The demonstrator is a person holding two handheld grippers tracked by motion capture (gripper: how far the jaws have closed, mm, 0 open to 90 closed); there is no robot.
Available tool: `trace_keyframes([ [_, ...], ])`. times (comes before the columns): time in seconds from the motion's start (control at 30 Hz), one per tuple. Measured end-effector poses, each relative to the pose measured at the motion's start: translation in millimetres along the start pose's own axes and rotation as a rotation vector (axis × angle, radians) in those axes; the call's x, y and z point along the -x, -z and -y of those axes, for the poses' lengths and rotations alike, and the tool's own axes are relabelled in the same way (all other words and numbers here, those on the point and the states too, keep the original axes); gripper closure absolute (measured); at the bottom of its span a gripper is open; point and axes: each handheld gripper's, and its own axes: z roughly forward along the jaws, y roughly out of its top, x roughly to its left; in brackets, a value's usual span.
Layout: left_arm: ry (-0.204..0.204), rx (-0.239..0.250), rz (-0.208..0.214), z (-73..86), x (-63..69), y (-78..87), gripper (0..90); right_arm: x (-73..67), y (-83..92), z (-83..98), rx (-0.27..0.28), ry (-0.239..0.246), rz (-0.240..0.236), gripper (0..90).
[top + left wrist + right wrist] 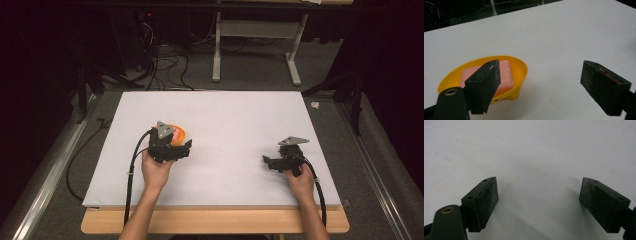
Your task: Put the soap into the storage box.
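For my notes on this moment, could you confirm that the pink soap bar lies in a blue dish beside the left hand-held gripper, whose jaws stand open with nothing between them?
Almost: the dish is yellow, not blue. The left gripper view shows the pink soap bar lying in a yellow dish, beside the left hand-held gripper, whose jaws stand open with nothing between them.

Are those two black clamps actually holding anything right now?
No. The left gripper stands open beside the yellow dish with the pink soap, gripping nothing. The right gripper is open over the bare white table.
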Motion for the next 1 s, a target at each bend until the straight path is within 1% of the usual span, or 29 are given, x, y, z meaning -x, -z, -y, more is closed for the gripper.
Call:
trace_keyframes([
  [0.1, -0.013, -0.001, 0.012, 1.3, 3.6, 0.4, 17.4, 0.0, -0.2, 0.0, 0.002, 0.002, 0.001, 16.3],
  [0.37, -0.023, -0.001, 0.067, 6.9, 14.5, -1.6, 18.0, 0.0, -0.1, 0.1, 0.002, 0.002, 0.001, 16.3],
  [0.47, -0.017, 0.004, 0.075, 7.9, 16.2, -1.2, 18.0, 0.0, -0.1, 0.1, 0.002, 0.002, 0.001, 16.3],
  [0.57, -0.022, 0.003, 0.079, 9.3, 18.9, -1.1, 17.9, 0.0, -0.1, 0.1, 0.002, 0.001, 0.001, 16.3],
  [0.9, -0.026, 0.005, 0.116, 16.4, 26.4, -0.4, 18.2, -0.1, -0.1, 0.1, 0.002, 0.002, 0.001, 16.3],
  [1.0, -0.04, 0.002, 0.119, 18.5, 29.9, -0.9, 18.2, 0.0, -0.1, 0.1, 0.001, 0.003, 0.001, 16.3],
])
